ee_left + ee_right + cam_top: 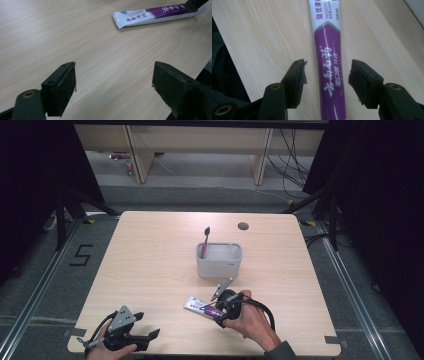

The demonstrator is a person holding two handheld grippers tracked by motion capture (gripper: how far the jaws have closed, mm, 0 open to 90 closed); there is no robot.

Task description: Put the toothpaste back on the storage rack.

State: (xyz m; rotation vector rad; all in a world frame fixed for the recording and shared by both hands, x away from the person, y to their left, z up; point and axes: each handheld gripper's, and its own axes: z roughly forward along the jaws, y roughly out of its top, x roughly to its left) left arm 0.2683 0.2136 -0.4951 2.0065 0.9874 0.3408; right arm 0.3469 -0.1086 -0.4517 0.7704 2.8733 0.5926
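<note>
We see the toothpaste tube [328, 62] lying flat on the worktop [150, 265], near its front edge, between the right tongs [327, 77], whose jaws stand apart, pads clear of it. Left tongs [113, 87] gape wide too, over bare wood, nothing between them.

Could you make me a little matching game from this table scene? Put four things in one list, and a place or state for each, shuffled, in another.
Things:
1. toothbrush
2. toothpaste tube
3. grey holder
4. left gripper

Places or states:
A. near the table's middle, with something standing in it
B. lying flat on the wood, between open jaws
C. open over bare wood at the table's near left corner
D. standing upright, bristles on top

Pairs: 1-D, 2-B, 3-A, 4-C
</note>
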